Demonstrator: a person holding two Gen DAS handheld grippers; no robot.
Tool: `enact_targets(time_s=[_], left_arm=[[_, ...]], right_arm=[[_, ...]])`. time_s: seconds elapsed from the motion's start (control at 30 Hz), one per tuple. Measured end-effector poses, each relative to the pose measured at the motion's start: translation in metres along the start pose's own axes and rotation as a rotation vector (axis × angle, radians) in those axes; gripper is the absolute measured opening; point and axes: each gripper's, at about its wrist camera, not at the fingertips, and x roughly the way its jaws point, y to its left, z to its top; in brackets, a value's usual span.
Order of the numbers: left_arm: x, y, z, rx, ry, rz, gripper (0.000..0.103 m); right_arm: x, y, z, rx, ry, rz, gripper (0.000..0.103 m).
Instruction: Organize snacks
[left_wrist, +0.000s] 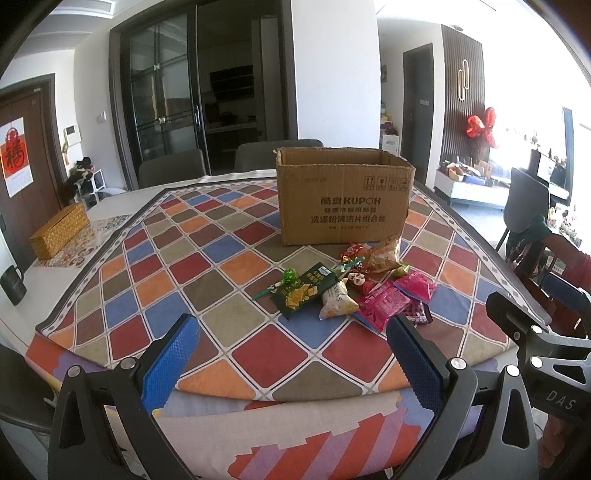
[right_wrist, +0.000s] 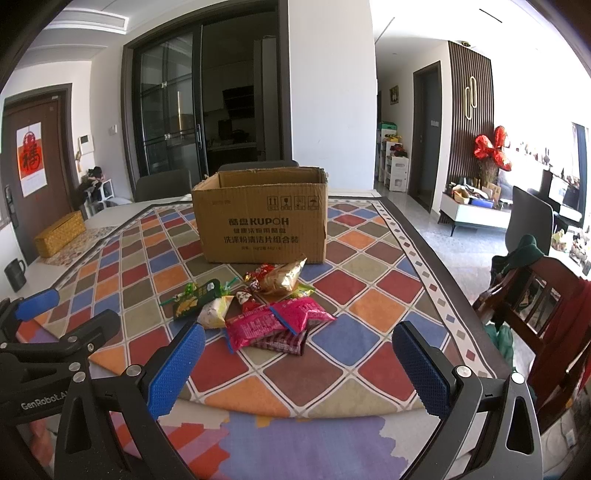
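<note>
A pile of snack packets lies on the checked tablecloth in front of an open cardboard box (left_wrist: 343, 195) (right_wrist: 262, 221). The pile holds a dark green packet (left_wrist: 304, 291) (right_wrist: 195, 301), a white packet (left_wrist: 338, 302) (right_wrist: 214, 312), pink packets (left_wrist: 384, 304) (right_wrist: 258, 325), a gold bag (left_wrist: 384, 256) (right_wrist: 282, 278) and small candies. My left gripper (left_wrist: 291, 354) is open and empty, hovering near the table's front edge, short of the pile. My right gripper (right_wrist: 299, 365) is open and empty, just in front of the pink packets.
A woven yellow box (left_wrist: 59, 230) (right_wrist: 59, 232) and a dark mug (left_wrist: 13, 284) (right_wrist: 14, 275) stand at the table's left side. Grey chairs stand behind the table, a wooden chair (right_wrist: 535, 295) at its right. The other gripper shows at each view's edge.
</note>
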Motion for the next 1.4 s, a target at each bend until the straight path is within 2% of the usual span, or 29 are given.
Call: enact_targets(time_s=[0.13, 0.3, 0.5, 0.97, 1.4], left_arm=[[0.005, 0.001, 0.001, 0.004, 0.02, -0.015, 0.103], [0.014, -0.002, 0.004, 0.024, 0.018, -0.022, 0.095], [0.03, -0.004, 0.009, 0.022, 0.025, -0.035, 0.088], [0.087, -0.016, 0.022, 0.012, 0.093, -0.138, 0.067], [0.135, -0.026, 0.018, -0.003, 0.195, -0.19, 0.057]], right_arm=[[0.003, -0.001, 0.0, 0.006, 0.016, -0.001, 0.103], [0.018, -0.01, 0.001, 0.038, 0.059, -0.003, 0.103], [0.034, -0.01, 0.005, 0.037, 0.06, 0.008, 0.102], [0.088, -0.01, 0.01, 0.064, 0.118, 0.058, 0.086], [0.141, -0.02, 0.004, 0.168, 0.223, 0.1, 0.076]])
